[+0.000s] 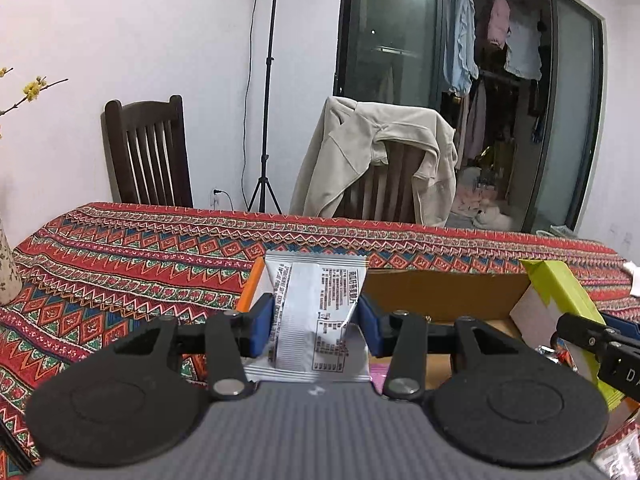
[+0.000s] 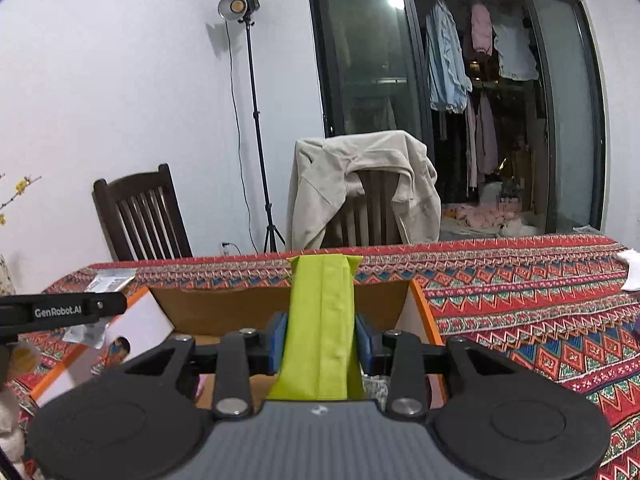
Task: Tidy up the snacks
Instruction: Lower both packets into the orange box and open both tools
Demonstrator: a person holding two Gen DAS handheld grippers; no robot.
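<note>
My left gripper (image 1: 316,326) is shut on a silver snack packet (image 1: 318,312) with black print, held upright above the near left edge of an open cardboard box (image 1: 440,292). My right gripper (image 2: 321,344) is shut on a lime-green snack pack (image 2: 322,320), held upright over the same cardboard box (image 2: 224,304). The green pack also shows at the right of the left wrist view (image 1: 560,292), with the right gripper's black body below it. The left gripper's black arm (image 2: 64,312) shows at the left of the right wrist view.
The table carries a red patterned cloth (image 1: 120,256). The box has orange-edged flaps (image 2: 428,312) and more packets inside. A vase (image 1: 6,272) stands at the far left. Two chairs (image 1: 148,156), one with a beige jacket (image 1: 376,152), and a light stand (image 2: 256,128) are behind the table.
</note>
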